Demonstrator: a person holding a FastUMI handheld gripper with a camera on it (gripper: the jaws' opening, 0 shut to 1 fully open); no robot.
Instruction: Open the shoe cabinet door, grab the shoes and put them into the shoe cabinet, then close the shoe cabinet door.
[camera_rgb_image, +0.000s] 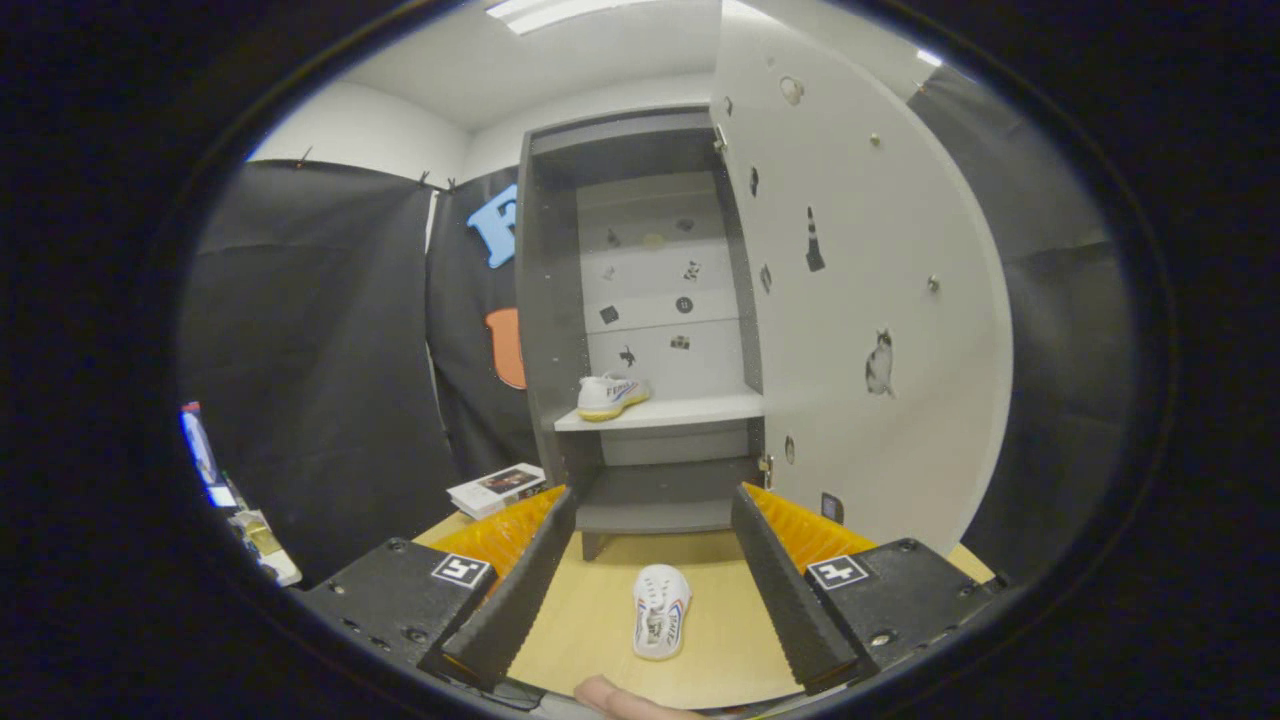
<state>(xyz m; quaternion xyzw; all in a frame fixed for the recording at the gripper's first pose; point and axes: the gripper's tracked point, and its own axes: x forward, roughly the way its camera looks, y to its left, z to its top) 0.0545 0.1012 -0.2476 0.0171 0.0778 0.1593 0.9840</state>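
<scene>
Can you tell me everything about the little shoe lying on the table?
The shoe on the table is a small white sneaker with coloured stripes along its side. It lies flat on the pale wooden tabletop, seen from above, its length pointing toward the open shoe cabinet. It sits between the two fingers of the tool, which is open, and neither finger touches it. Only the table touches it. Its twin already stands on the cabinet's white shelf.

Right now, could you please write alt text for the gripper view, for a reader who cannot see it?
The open claw frames a white shoe lying untouched on the wooden table between its fingers. Beyond, the shoe cabinet stands with its door swung open, and a second shoe on its shelf.
</scene>
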